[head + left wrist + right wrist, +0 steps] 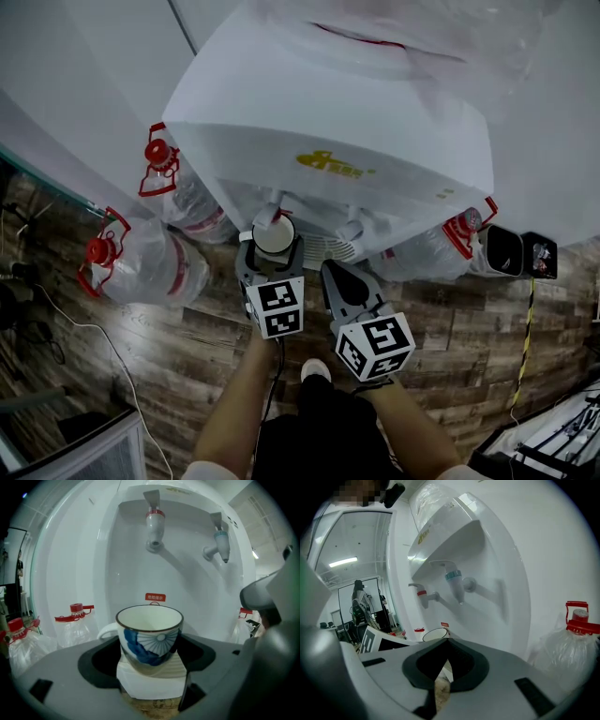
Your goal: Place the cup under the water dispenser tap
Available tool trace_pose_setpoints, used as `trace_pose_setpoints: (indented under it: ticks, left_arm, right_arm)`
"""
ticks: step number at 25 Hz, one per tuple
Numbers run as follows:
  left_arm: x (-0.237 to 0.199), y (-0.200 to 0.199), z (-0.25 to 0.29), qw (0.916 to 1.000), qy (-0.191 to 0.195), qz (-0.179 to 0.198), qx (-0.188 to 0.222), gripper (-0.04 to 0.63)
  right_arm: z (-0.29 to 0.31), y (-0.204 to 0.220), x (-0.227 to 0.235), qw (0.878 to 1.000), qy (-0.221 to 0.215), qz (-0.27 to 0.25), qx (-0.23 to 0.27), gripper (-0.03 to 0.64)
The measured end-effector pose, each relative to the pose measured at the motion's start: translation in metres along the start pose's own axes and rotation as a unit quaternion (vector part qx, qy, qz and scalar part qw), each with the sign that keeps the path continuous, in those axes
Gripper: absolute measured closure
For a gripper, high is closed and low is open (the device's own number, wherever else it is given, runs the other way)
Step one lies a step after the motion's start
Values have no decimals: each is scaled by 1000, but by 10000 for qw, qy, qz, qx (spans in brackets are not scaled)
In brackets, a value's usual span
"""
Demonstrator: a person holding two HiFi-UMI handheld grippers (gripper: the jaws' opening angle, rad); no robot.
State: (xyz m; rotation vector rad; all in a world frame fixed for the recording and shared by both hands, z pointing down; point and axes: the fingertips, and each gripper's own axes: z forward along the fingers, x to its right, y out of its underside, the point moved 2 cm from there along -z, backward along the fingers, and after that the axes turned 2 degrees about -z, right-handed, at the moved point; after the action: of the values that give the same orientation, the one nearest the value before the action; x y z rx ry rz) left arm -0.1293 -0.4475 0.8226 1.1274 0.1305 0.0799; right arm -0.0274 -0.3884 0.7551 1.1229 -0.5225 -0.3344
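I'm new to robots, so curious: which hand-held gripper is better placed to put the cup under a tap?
Left. The left hand-held gripper holds the blue-patterned cup, lined up with the red tap above; the right hand-held gripper is shut and empty.

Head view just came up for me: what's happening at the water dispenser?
A person is working two handheld grippers. The left gripper is shut on a blue-and-white cup, held upright in front of the water dispenser, roughly below the red tap. The right gripper is shut and empty alongside.

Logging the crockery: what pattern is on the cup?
The cup: white, blue flower, dark rim; left gripper view.
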Motion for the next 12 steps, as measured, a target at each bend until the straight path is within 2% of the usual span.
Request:
trace_pose_setpoints:
  ticks: [7, 12]
  left_arm:
    - [2, 2, -6, 10000, -95, 7, -13, 184]
    - [5, 2, -21, 9996, -83, -203, -152, 183]
  right_arm:
    - [-10, 0, 1, 10000, 26, 20, -64, 596]
    - [-25, -13, -7, 10000, 15, -47, -68, 597]
